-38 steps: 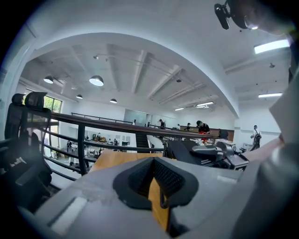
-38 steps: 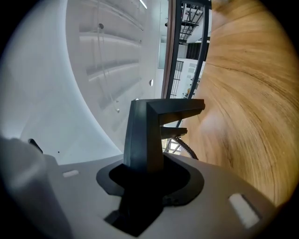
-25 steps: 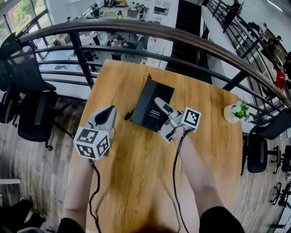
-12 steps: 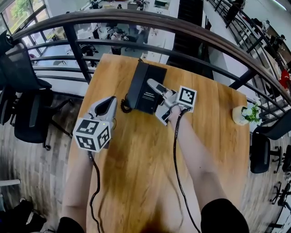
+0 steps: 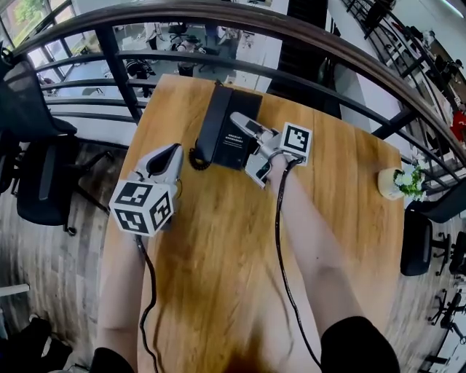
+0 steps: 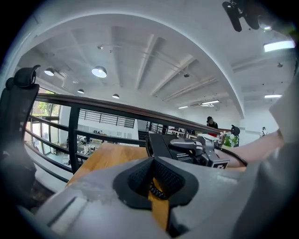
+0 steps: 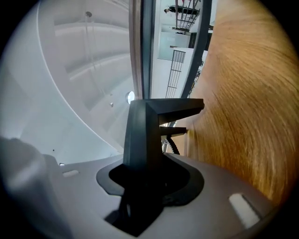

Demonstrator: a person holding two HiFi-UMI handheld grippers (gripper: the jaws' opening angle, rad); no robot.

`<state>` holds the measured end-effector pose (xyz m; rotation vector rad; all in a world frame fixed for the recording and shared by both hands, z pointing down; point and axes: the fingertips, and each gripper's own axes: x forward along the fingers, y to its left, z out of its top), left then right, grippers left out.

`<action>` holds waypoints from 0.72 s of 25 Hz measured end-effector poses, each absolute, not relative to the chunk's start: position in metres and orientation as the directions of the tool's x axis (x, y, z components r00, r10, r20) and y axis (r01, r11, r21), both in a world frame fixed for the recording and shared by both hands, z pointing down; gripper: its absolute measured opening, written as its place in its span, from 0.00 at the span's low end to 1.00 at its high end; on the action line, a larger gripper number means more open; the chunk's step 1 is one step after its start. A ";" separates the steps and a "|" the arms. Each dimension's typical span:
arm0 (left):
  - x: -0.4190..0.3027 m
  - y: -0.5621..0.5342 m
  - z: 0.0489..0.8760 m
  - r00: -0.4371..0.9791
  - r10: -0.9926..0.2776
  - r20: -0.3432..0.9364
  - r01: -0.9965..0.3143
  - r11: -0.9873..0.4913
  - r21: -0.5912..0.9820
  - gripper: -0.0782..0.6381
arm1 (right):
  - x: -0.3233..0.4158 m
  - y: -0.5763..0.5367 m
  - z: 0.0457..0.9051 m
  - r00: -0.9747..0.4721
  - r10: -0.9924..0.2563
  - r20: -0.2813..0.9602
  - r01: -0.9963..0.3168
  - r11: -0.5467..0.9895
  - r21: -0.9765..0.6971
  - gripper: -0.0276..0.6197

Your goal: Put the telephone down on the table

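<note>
The black telephone (image 5: 231, 132) is at the far end of the wooden table (image 5: 233, 255), handset along its left side and coiled cord (image 5: 196, 157) hanging at its near left corner. My right gripper (image 5: 251, 149) is shut on the telephone's right edge; in the right gripper view the black body (image 7: 145, 135) stands clamped between the jaws (image 7: 149, 186). Whether the base rests on the wood I cannot tell. My left gripper (image 5: 167, 154) hovers left of the telephone, apart from it, jaws together and holding nothing. The left gripper view shows the telephone (image 6: 161, 144) ahead.
A dark metal railing (image 5: 240, 18) curves just beyond the table's far edge. A small potted plant (image 5: 397, 182) stands at the right edge. Black office chairs (image 5: 36, 160) are on the floor to the left. Cables trail from both grippers along the arms.
My right gripper has carried the telephone away from me toward the table's far edge and railing. The left gripper has moved forward alongside it and sunk a little.
</note>
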<state>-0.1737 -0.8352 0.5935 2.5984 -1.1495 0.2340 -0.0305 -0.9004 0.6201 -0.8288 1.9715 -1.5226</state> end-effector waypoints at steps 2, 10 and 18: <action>-0.176 -0.836 0.595 0.667 -0.697 0.263 -0.745 -0.637 0.200 0.11 | -0.031 -0.900 0.621 -0.684 -0.728 -0.041 -0.143 0.189 -0.972 0.30; -0.177 -0.830 0.596 0.664 -0.696 0.272 -0.747 -0.637 0.192 0.11 | -0.030 -0.899 0.622 -0.712 -0.700 0.058 -0.242 0.167 -0.956 0.31; -0.177 -0.822 0.595 0.666 -0.690 0.283 -0.744 -0.639 0.193 0.11 | -0.023 -0.900 0.624 -0.667 -0.723 0.181 -0.405 0.148 -0.902 0.39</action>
